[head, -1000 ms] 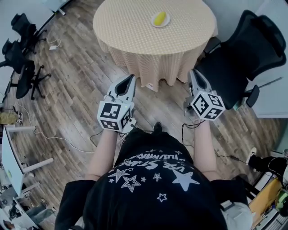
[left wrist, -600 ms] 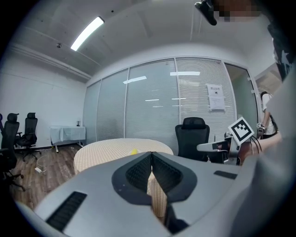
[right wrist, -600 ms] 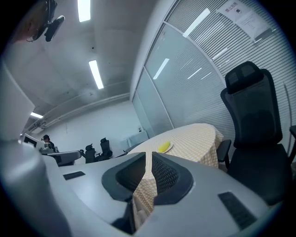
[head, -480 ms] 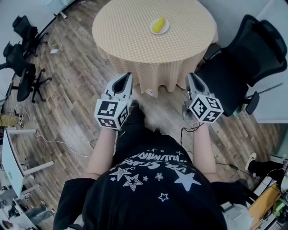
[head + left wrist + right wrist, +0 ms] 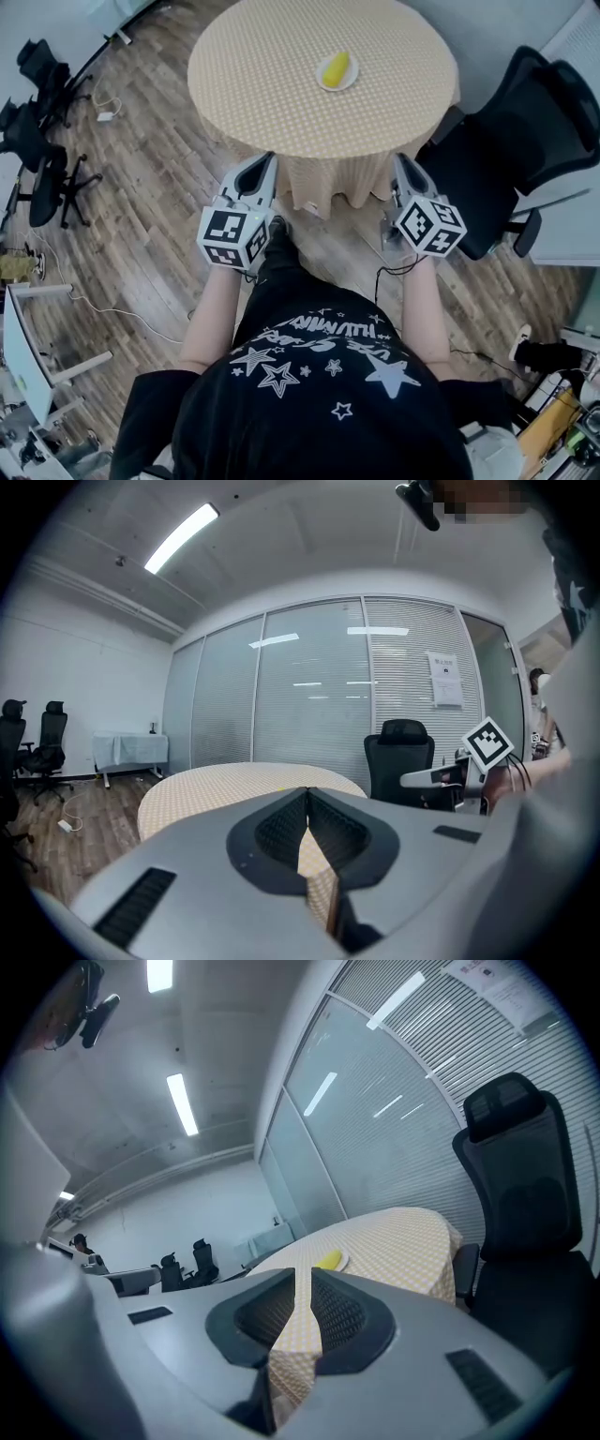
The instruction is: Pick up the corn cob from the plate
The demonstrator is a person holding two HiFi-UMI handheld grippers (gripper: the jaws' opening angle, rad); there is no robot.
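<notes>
Left tongs point(image 5: 271, 158), right tongs point(image 5: 400, 158) shut; corn cob point(image 5: 336, 67) on plate point(image 5: 322, 84) far ahead.

Between the left gripper point(image 5: 270, 159), the right gripper point(image 5: 400, 159) and the corn cob point(image 5: 335, 67) on its plate point(image 5: 323, 84), only the near rim of the round table point(image 5: 262, 103) and a bare stretch of checked cloth are crossed, so a way over the top is left free. On the right, passage is narrowed by a black office chair point(image 5: 525, 141) set close to the table. On the left, wooden floor point(image 5: 159, 178) is left open; other office chairs point(image 5: 37, 141) and cables point(image 5: 105, 105) are kept well apart.
</notes>
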